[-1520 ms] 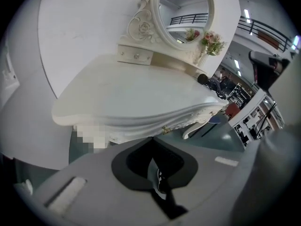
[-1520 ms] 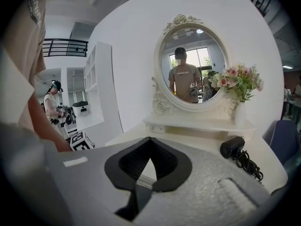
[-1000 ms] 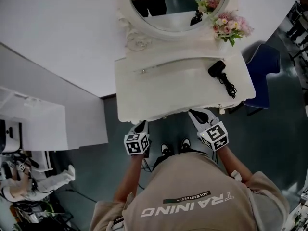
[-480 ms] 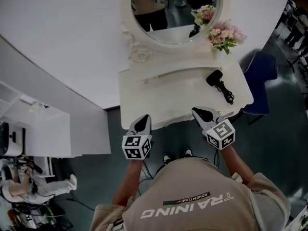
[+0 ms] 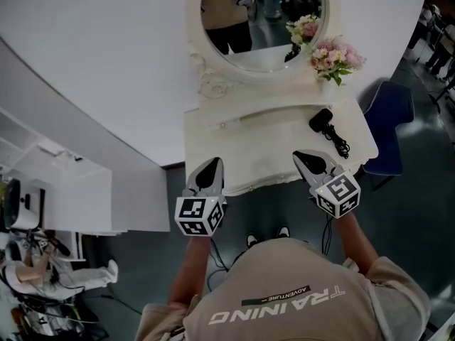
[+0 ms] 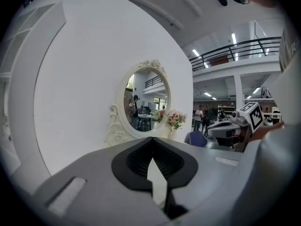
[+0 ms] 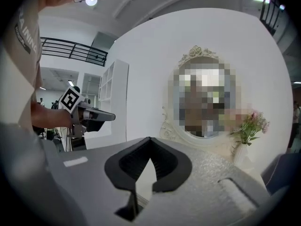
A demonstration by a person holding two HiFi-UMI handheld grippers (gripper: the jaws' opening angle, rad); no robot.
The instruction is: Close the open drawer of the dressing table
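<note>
**Both grippers at near edge of dressing table, jaws closed and empty**

Head view: the white dressing table (image 5: pixel 270 148) stands in the upper centre of the frame against a white curved wall. An oval mirror (image 5: pixel 259 20) rises at its back, with pink flowers (image 5: pixel 334 57) at the mirror's right. A black hair dryer (image 5: pixel 322 121) lies on the right part of the top, its cord trailing toward the near edge.

The drawer belongs to the table's near edge (image 5: pixel 259 182), which runs between the two grippers at frame centre. From above, its pale front cannot be told apart from the table top, so how far it stands out cannot be determined.

The left gripper (image 5: pixel 210 168) points at the near left corner of the table, tips over the edge. Its own view shows the jaws brought together at the tips, nothing between them.

The right gripper (image 5: pixel 304 159) lies over the near right part of the top, just below the hair dryer's cord. Its own view shows the jaws likewise meeting at the tips and holding nothing.

A blue chair (image 5: pixel 391 112) stands beside the table at the right of the frame.
</note>
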